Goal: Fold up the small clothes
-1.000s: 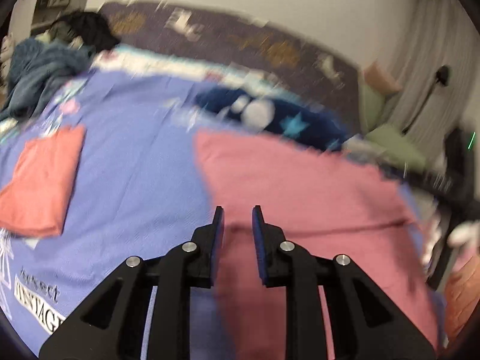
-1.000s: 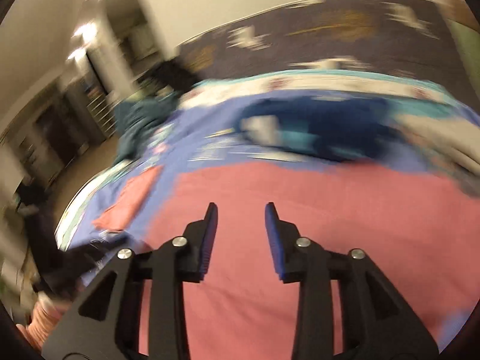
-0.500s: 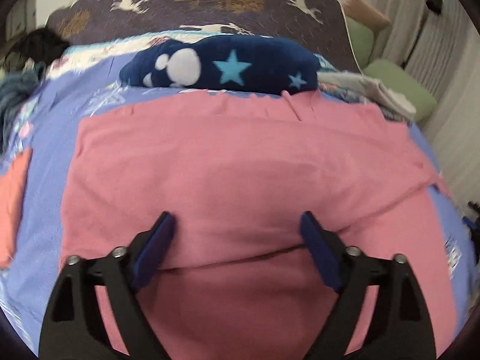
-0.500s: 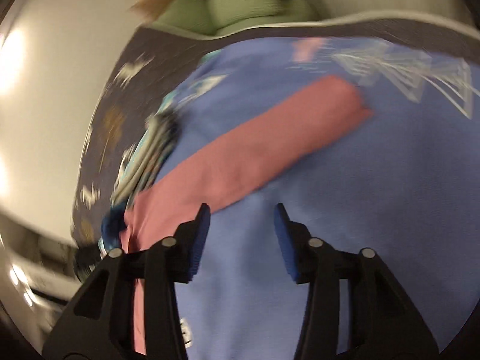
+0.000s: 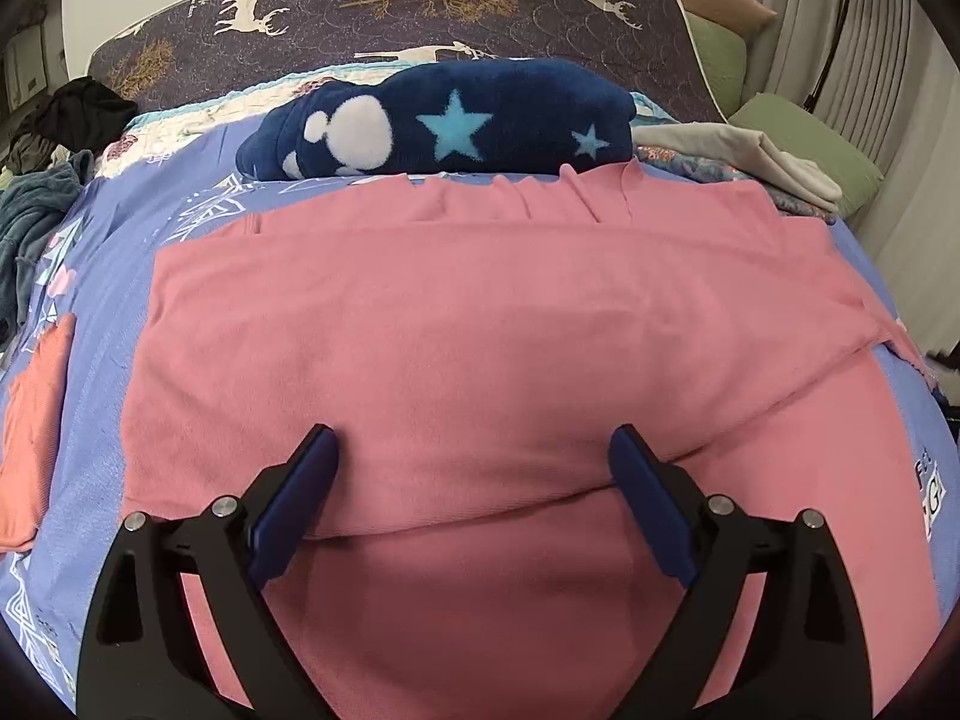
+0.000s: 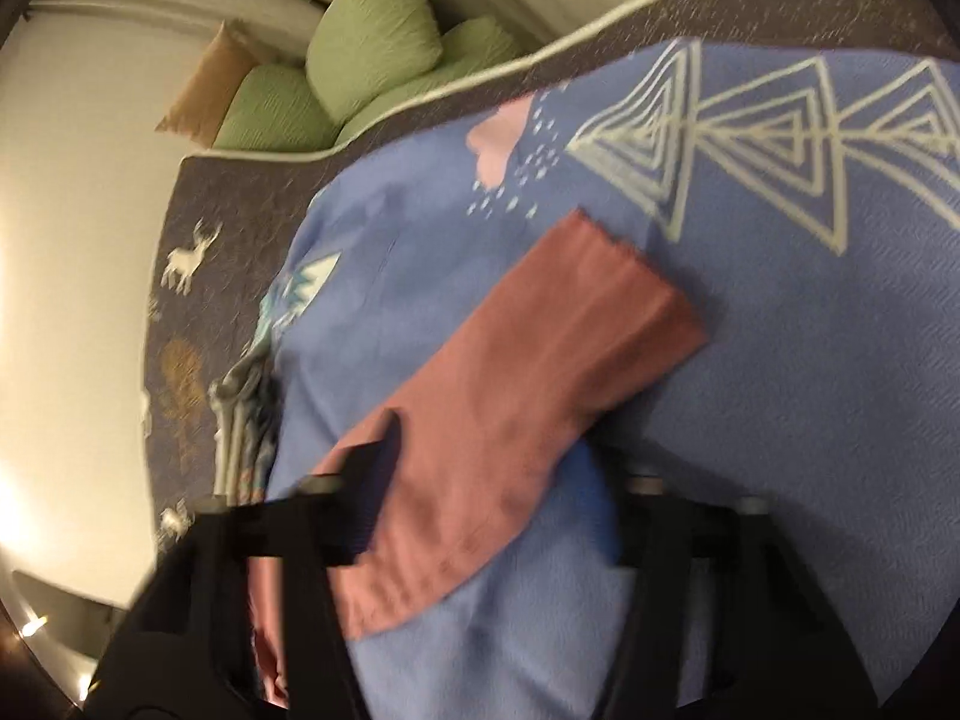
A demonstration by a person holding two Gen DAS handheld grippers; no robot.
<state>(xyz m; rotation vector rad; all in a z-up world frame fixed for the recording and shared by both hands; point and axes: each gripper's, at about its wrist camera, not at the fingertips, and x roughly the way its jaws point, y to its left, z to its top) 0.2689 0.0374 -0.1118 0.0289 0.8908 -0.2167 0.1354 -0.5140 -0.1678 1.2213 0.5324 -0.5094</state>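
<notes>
Bed sheet (image 5: 138, 252) | pink garment (image 5: 480, 324) long axis sideways | left jaws wide | right jaws closing around sleeve (image 6: 528, 372)

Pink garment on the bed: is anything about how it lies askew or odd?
Yes. The pink garment is folded over unevenly: its front fold edge sags in a curve rather than a straight line, and one sleeve sticks out sideways onto the blue bedspread. Its far edge is rumpled against the navy star blanket.
</notes>
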